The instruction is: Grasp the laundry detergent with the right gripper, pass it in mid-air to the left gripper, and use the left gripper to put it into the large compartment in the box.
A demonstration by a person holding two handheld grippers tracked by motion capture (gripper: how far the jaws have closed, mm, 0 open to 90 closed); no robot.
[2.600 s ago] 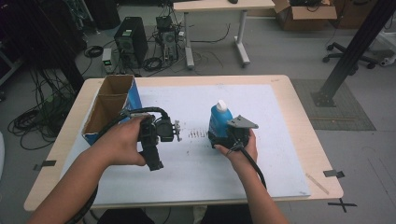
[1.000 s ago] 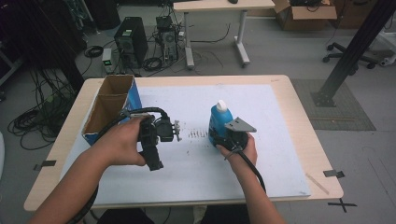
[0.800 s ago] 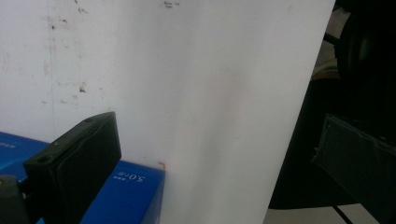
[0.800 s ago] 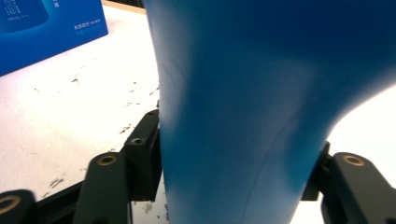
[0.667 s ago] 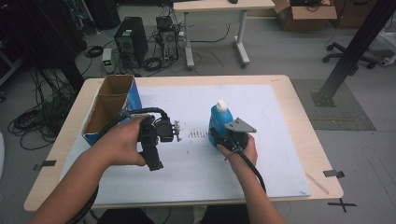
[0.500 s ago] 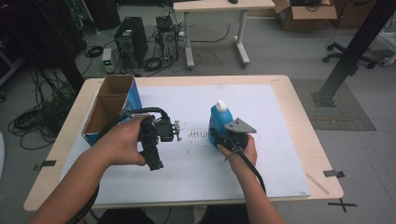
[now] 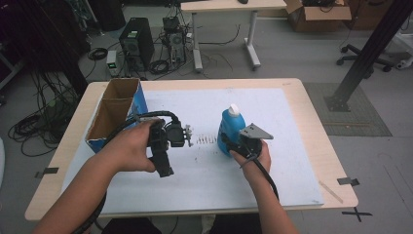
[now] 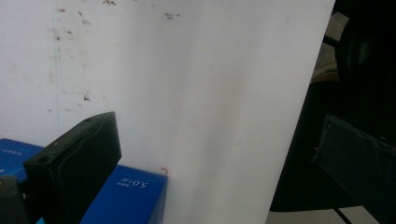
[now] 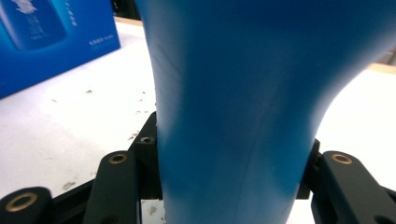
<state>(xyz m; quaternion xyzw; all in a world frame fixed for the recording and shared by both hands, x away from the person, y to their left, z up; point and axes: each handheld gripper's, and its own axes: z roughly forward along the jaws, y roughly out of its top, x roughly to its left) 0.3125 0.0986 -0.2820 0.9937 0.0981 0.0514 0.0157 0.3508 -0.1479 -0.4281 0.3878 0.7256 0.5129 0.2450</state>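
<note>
Right gripper (image 7: 233,146): clamped on the lower body of the blue bottle (image 7: 230,127); its jaws have just been closing, and in the right gripper view the black jaws press on both flanks of the bottle (image 9: 233,116).
Why held so: the bottle stands upright on the white mat (image 7: 287,146), cap up; a low, two-sided hold looks meant to keep it from tipping when lifted.
Bottle's place: directly between the right gripper's jaws, rising ahead of and above them, its white cap (image 7: 234,108) well clear of the grip.
Left gripper (image 7: 187,136): held level above the mat, pointing toward the bottle. In the left gripper view one jaw stands at the lower left and the other at the far right, wide apart with nothing between them.
Likely role: it seems to wait, perhaps to steady the bottle or the box.
Open box (image 7: 117,113): blue cardboard, mouth up, behind and to the outer side of the left gripper; far from the right gripper, beyond the left one. Probably the bottle's destination.
In the way: the left gripper and its cable (image 7: 156,116) lie on the straight line from bottle to box.
Table (image 7: 311,112): wooden rim shows around the mat; dark specks mark the mat between the two grippers.
</note>
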